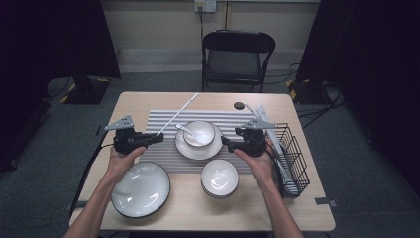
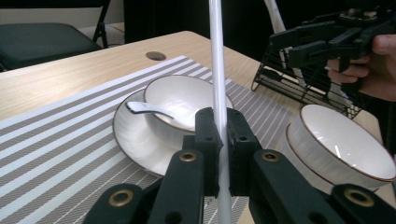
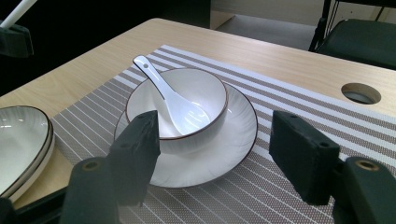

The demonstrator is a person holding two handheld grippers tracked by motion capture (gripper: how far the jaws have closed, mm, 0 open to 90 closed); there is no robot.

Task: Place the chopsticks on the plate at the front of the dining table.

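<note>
While the left tongs (image 2: 219, 149) clamp a white chopstick (image 2: 215, 60) upright for placing, the right tongs (image 3: 215, 154) stand apart, empty, facing the spoon (image 3: 168, 95) bowl (image 3: 205, 93).

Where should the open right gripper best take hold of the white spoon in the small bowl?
Probably the handle: the white spoon lies with its scoop in the small bowl, its handle rising past the rim. The right gripper, jaws open, could come from above and close across that raised handle.
</note>
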